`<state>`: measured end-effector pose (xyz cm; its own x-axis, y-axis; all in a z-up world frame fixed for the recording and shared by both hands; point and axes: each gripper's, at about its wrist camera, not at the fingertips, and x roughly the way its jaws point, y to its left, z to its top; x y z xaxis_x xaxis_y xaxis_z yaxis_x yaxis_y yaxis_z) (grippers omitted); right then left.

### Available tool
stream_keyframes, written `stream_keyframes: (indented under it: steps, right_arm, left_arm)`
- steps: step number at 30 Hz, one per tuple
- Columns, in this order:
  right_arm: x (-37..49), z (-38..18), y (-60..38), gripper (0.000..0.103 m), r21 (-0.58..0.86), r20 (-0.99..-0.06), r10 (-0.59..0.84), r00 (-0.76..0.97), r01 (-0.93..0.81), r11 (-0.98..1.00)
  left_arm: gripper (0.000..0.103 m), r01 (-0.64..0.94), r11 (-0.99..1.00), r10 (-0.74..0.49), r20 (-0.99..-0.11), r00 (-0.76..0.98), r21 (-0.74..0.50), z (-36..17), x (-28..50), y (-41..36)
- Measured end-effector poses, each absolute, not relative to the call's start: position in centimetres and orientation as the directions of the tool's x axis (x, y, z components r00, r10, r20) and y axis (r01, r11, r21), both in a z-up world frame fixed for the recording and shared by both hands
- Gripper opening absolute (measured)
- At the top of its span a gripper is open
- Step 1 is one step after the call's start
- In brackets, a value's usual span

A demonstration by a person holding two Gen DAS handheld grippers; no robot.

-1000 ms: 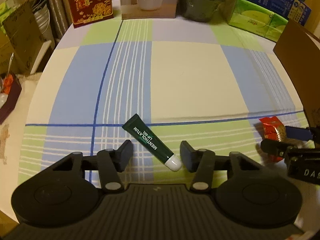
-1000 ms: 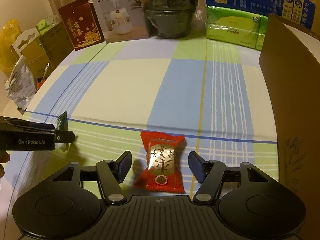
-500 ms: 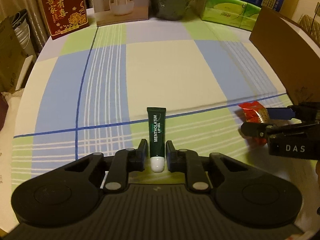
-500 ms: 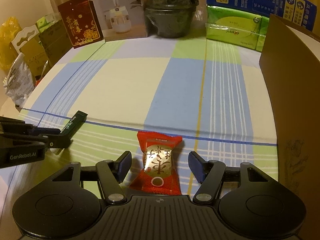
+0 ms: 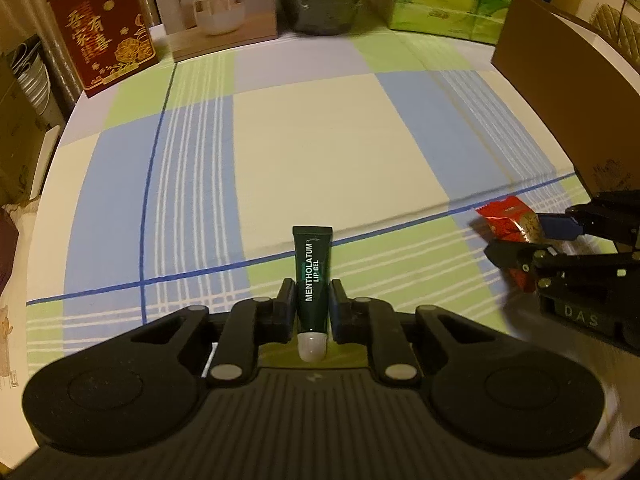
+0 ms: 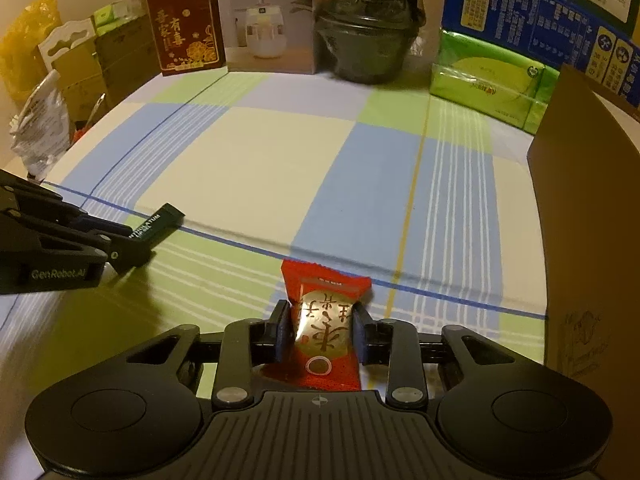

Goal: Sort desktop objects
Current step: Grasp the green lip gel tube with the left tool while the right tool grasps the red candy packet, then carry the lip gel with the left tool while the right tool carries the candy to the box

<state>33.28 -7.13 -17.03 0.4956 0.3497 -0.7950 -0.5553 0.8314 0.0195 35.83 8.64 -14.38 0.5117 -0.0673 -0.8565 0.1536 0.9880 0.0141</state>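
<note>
Our jaws on both sides are pressing on something. The left gripper (image 5: pixel 312 306) is clenching the dark green lip gel tube (image 5: pixel 312 276) between its two fingers; the white cap is pointing back toward us, behind the jaws, and the flat crimped end is sticking out ahead of them. From the right wrist view we are seeing the same left gripper (image 6: pixel 138 246) far to the left of our right jaws, with the tube (image 6: pixel 158 224) coming out of it toward the middle of the table (image 6: pixel 256 168).

The right gripper (image 6: pixel 321 336) is grasping the red candy packet (image 6: pixel 322 328) with a gold label; both fingers are touching its sides, and the packet is bulging a little between them. Its top edge is reaching ahead of the jaws, and its lower end is lying behind them, near the gripper body. In the left wrist view this packet (image 5: pixel 510 222) is showing to the right of our left jaws, inside the right gripper (image 5: pixel 532 244).

A brown cardboard box (image 6: pixel 592 216) is standing to the right of the right jaws. We cannot tell if the tube or the packet is touching the checked cloth.
</note>
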Motion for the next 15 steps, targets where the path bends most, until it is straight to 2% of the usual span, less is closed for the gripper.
stream_keyframes:
  steps: [15]
  right_arm:
    - [31.1, -16.4, -8.4, 0.025, 0.077, -0.815, 0.362, 0.452, -0.535, 0.841]
  left_arm:
    - [0.013, 0.185, 0.982, -0.111, -0.865, 0.490, -0.021, -14.1, 32.6, 7.0]
